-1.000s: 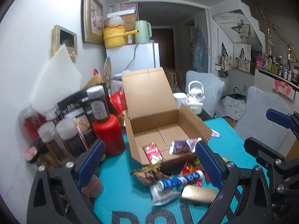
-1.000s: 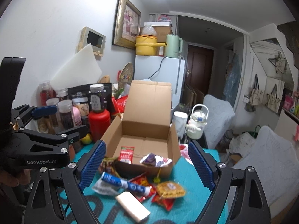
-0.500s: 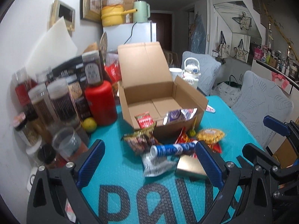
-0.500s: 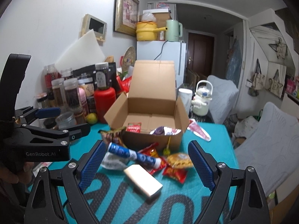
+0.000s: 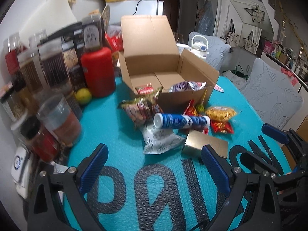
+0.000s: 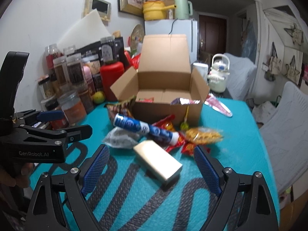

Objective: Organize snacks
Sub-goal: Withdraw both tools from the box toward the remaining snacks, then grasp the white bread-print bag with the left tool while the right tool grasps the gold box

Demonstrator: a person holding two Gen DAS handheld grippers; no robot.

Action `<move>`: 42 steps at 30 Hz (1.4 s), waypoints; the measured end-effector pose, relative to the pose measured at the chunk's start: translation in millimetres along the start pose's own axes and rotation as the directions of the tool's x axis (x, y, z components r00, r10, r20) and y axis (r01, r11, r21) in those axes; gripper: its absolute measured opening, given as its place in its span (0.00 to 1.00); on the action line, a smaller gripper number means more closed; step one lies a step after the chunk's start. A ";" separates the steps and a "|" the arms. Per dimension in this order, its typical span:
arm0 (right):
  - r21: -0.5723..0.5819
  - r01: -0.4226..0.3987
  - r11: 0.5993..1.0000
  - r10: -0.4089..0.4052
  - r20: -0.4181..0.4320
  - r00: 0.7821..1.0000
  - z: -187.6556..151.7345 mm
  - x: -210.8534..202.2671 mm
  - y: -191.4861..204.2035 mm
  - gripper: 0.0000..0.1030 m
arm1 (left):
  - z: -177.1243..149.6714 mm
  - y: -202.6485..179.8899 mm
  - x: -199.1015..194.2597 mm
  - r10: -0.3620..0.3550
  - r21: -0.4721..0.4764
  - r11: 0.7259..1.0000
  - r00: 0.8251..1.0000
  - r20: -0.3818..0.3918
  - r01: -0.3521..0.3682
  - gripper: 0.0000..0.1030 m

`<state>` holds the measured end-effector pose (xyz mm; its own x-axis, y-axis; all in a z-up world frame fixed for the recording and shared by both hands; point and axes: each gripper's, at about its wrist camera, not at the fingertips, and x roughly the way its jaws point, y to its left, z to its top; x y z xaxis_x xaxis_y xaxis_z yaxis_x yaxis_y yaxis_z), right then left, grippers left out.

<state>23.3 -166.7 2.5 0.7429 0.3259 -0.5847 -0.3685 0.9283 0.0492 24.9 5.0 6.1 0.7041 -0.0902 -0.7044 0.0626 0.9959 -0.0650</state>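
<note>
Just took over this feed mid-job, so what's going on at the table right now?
A person holds two grippers above a teal mat, both open and empty. The left gripper and right gripper face a pile of loose snacks: a blue tube, a gold box, several packets. The open cardboard box behind already holds two packets. Nothing is gripped yet.
</note>
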 end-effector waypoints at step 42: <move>-0.060 -0.138 0.989 0.112 -0.325 0.939 -24.3 136.4 -27.9 0.70 | 23.9 4.7 149.9 -0.117 -0.102 0.990 0.972 -0.202 0.098 0.96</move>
<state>121.3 -152.5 -98.3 0.4750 0.3515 -0.8067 -0.5002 0.8621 0.0812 147.7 -3.8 -82.9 0.5345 -0.2049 -0.8199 0.0593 0.9769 -0.2054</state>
